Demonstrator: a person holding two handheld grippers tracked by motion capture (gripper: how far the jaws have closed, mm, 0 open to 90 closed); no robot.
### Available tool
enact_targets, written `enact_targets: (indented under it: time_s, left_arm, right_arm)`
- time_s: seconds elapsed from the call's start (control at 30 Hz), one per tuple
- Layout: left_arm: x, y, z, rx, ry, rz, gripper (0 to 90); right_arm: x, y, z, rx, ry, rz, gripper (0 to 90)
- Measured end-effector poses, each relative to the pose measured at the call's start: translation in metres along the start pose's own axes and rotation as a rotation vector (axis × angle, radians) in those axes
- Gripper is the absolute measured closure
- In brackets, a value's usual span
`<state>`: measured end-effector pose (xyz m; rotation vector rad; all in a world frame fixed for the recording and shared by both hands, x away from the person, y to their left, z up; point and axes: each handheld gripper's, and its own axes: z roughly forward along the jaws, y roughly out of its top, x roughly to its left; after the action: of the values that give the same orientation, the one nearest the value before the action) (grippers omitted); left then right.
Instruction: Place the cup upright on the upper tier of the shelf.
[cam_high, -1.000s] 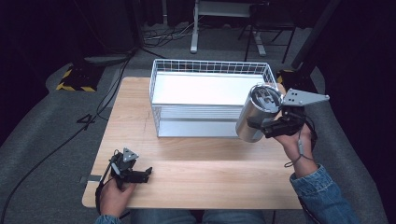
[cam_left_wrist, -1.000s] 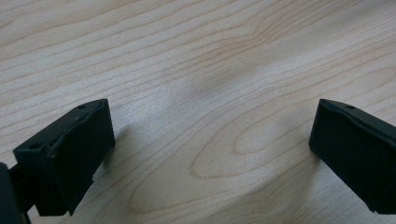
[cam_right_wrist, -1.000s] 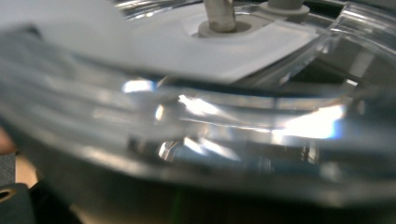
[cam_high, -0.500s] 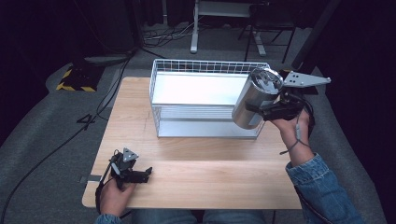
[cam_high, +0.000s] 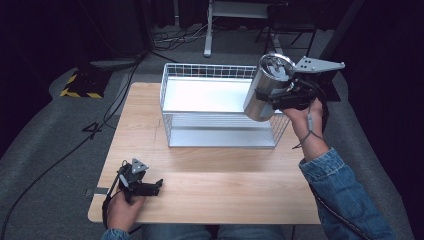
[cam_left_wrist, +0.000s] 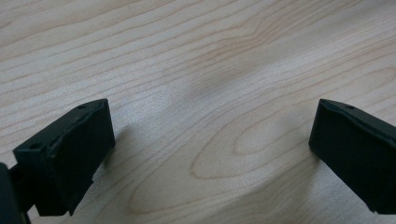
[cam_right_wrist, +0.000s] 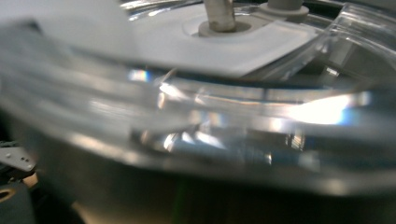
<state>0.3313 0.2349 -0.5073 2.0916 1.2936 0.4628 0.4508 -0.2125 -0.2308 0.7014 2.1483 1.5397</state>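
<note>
The right gripper (cam_high: 280, 97) grips a tilted steel canister (cam_high: 264, 87) above the wire basket (cam_high: 170, 107); the left gripper (cam_high: 150, 187) rests on the counter (cam_high: 225, 175), jaws wide apart and empty.

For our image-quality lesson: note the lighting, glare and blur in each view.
High view: bright table, dark surroundings, tumbler sharp, tilted over the basket. Left gripper view: even light, soft jaw shadows on the wood. Right gripper view: tumbler too close, smeared, with strong glare on its clear lid.
</note>
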Motion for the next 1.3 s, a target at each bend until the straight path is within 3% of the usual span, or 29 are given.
enact_targets:
  time_s: [0.4, 0.87, 1.3]
  left_arm:
    - [0.000, 0.000, 0.000, 0.000, 0.000, 0.001, 0.5]
    - [-0.001, 0.000, -0.001, 0.003, 0.004, 0.000, 0.6]
    - [-0.002, 0.001, 0.001, 0.003, 0.009, -0.012, 0.4]
  right_arm:
    - [-0.011, 0.017, 0.032, 0.001, -0.022, -0.010, 3.5]
    - [-0.019, 0.017, 0.072, 0.029, -0.025, 0.003, 3.5]
    - [-0.026, 0.008, 0.097, 0.062, -0.037, 0.020, 3.5]
